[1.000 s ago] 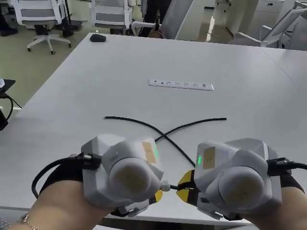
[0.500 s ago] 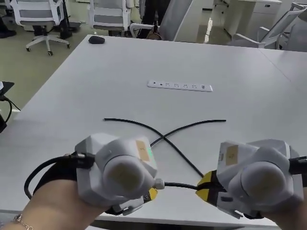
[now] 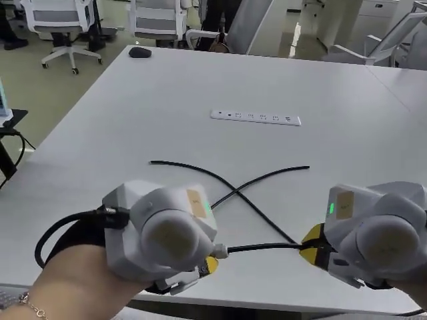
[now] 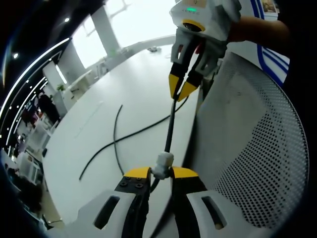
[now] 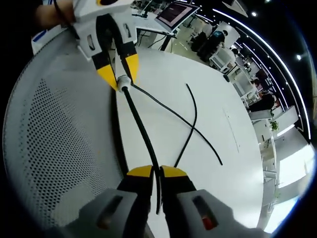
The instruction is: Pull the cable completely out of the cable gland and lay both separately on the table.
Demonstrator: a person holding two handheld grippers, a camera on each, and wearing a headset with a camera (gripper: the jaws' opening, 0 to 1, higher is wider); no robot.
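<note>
Grippers have spread apart vs 1 s ago: tips were almost touching, and now a long run of cable is exposed between them, with the right one further right. The left gripper point(image 3: 211, 261) has its jaws clamped on the white cable gland point(image 3: 219, 251); its own view has the gland point(image 4: 162, 163) pinched right between the yellow tips of the left gripper point(image 4: 161, 172). The black cable point(image 3: 263, 248) runs straight and taut from the gland to the right gripper point(image 3: 312, 244), whose jaws are narrow and pinch the cable point(image 5: 141, 129) between their tips. The cable end still meets the gland, and I can't tell how much is left inside. Both are at the front edge of the table point(image 3: 167, 100). A perforated white surface point(image 4: 247, 129) sits beside the grippers in both gripper views. Further out, two loose black cables point(image 3: 227, 187) lie crossed in an X on the tabletop; one end reaches close to the right gripper, contact unclear. Past those is a white power strip point(image 3: 255, 118), then a dark mouse point(image 3: 139, 53) at the far edge. Office chairs point(image 3: 155, 20) stand beyond the table.
</note>
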